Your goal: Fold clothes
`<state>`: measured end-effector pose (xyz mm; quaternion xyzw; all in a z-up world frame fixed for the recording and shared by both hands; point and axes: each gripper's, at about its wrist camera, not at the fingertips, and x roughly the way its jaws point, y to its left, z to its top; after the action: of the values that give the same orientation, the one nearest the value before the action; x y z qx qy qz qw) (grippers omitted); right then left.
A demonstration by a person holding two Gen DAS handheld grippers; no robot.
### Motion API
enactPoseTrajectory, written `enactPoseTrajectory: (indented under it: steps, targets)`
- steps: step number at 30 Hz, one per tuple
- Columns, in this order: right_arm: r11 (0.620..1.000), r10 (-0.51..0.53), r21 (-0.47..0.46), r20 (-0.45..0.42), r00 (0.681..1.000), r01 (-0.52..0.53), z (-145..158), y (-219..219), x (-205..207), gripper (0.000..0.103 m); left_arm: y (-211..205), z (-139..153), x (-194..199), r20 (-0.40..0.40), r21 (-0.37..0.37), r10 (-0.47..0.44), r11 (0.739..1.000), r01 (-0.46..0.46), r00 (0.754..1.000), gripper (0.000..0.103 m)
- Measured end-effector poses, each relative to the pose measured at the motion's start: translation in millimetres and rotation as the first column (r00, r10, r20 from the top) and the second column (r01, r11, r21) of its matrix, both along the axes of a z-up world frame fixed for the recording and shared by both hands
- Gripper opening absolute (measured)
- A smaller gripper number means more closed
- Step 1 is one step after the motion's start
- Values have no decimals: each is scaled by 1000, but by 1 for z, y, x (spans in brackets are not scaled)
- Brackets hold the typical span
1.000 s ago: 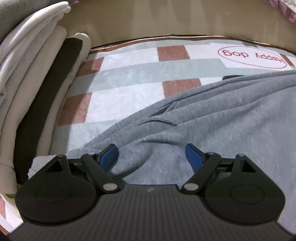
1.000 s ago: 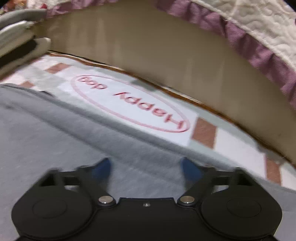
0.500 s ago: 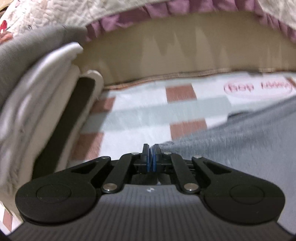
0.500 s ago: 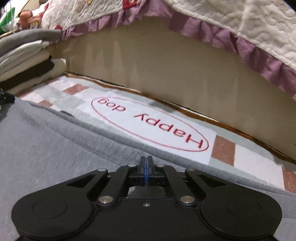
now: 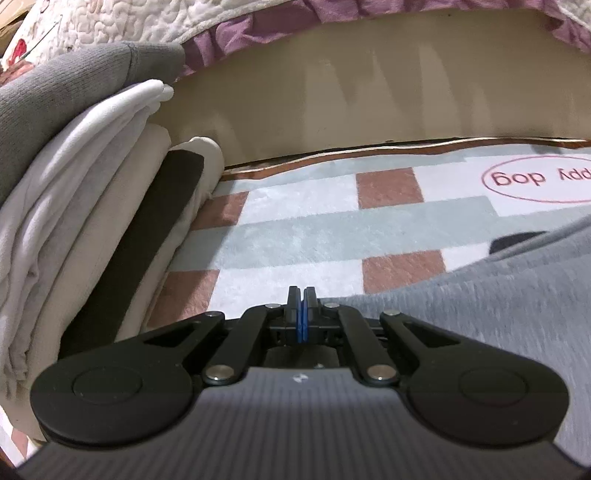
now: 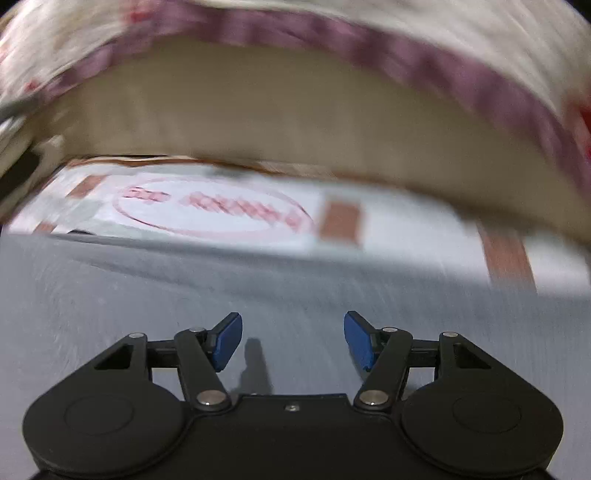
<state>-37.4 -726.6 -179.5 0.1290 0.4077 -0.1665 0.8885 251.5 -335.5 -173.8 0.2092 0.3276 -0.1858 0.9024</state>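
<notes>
On the rug, a grey garment is lying spread toward the right side, its cloth reaching up to the left claw. That claw is showing its blue pads pressed flat together, clenched; whether any fold of the garment is being pinched between them cannot be told, since the cloth edge is running beneath the linkage. A small dark patch is showing at the garment's far edge, its nature unclear.

Along the rug's left edge, a pile of folded clothes is sitting: grey on top, then white, cream and black layers, all leaning against each other. Beyond the rug's far edge a beige panel is rising, with a quilt bearing a purple frill hanging over it. A red oval logo is printed on the rug near its far right corner, partly cut off by the frame.

From the right wrist view, heavily blurred, the right claw is standing released, its two blue pads well apart with nothing between them. It is hovering above or resting on the garment; contact cannot be told. The grey cloth is filling the near half of that view, and a shadow is falling on it between the fingers. Past the garment's far edge the logo is showing on the rug, with the panel and frilled quilt behind it.
</notes>
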Motion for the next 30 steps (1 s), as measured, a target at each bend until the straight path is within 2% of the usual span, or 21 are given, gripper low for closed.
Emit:
enactPoseTrajectory:
  steps: [1, 3, 4, 5, 6, 8, 9, 12, 14, 17, 20, 22, 25, 26, 28, 30]
  targets:
    - [998, -29, 51, -16, 999, 30, -3, -6, -11, 68, 0, -1, 2, 1, 0, 11, 1000, -11, 1000, 1]
    - [992, -25, 121, -39, 999, 30, -13, -10, -27, 69, -5, -3, 7, 7, 19, 28, 999, -28, 1000, 1]
    - [993, -21, 111, -28, 999, 24, -15, -10, -31, 70, -7, -5, 9, 12, 34, 33, 999, -34, 999, 1]
    - [997, -1, 77, -32, 999, 4, -18, -6, -25, 77, -10, -6, 11, 18, 48, 38, 998, -39, 999, 0]
    - [999, 19, 43, -35, 999, -17, -20, -2, -19, 84, -11, -4, 9, 23, 37, 31, 999, -32, 999, 0]
    - [997, 54, -49, -28, 998, -55, -26, 6, -3, 89, -12, 0, 3, 34, 11, 14, 1000, -15, 999, 0]
    - [993, 67, -94, -16, 998, -68, -30, 10, 6, 89, -13, 4, -3, 43, -15, 4, 1000, -3, 999, 1]
    - [993, 60, -103, 35, 998, -56, -33, 4, 26, 88, -14, 21, -30, 76, -84, -50, 995, 56, 996, 3]
    - [992, 59, -112, 58, 997, -53, -33, 0, 34, 87, -17, 29, -47, 27, -140, -132, 981, 134, 991, 5]
    - [989, 70, -136, 82, 994, -59, -36, -2, 41, 86, -28, 26, -69, -95, -183, -300, 942, 280, 949, 18]
    - [993, 51, -109, 103, 993, -40, -36, -11, 49, 83, -48, 8, -85, -218, -192, -418, 905, 381, 882, 21]
    - [993, 55, -114, 107, 993, -42, -36, -13, 50, 83, -66, -12, -87, -278, -130, -417, 909, 397, 865, 23]
    - [992, 50, -120, 88, 995, -40, -32, -12, 49, 82, -88, -26, -87, -192, -22, -391, 919, 395, 900, 25]
    - [994, 37, -110, 84, 996, -28, -29, -13, 48, 78, -95, -26, -82, -167, 15, -366, 927, 374, 915, 25]
    - [997, 7, -78, 88, 996, 0, -21, -15, 41, 76, -106, -28, -69, -140, 57, -309, 946, 319, 941, 25]
    - [1000, 2, -17, 117, 993, 0, -6, -16, 23, 78, -110, -28, -58, -136, 51, -280, 956, 289, 950, 25]
